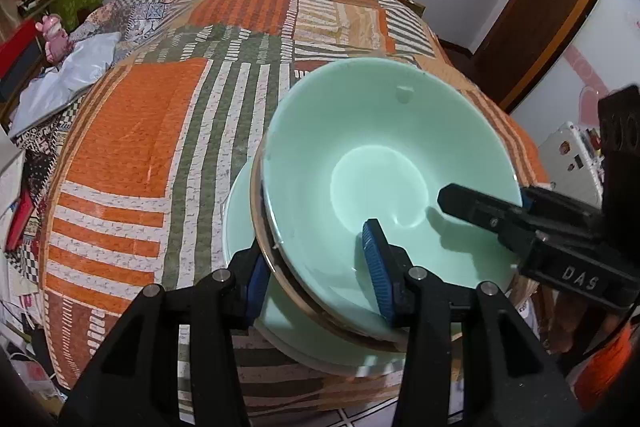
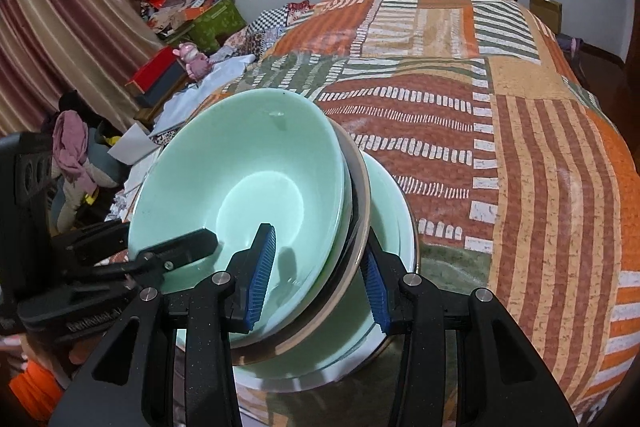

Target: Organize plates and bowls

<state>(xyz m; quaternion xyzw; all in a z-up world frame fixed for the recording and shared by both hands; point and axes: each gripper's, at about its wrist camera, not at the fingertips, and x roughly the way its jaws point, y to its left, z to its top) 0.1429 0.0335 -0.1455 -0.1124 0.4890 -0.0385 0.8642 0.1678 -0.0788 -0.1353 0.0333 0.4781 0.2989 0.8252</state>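
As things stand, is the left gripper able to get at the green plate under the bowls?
Probably not. The left gripper straddles the stacked bowls' rim, which the right gripper holds too, and they cover most of the green plate.

Black tongs (image 1: 316,279), ribbed blue pads (image 2: 262,275)

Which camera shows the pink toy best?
The right wrist view: the pink toy sits clear beside a red box. In the left wrist view the toy is smaller and squeezed at the picture's edge.
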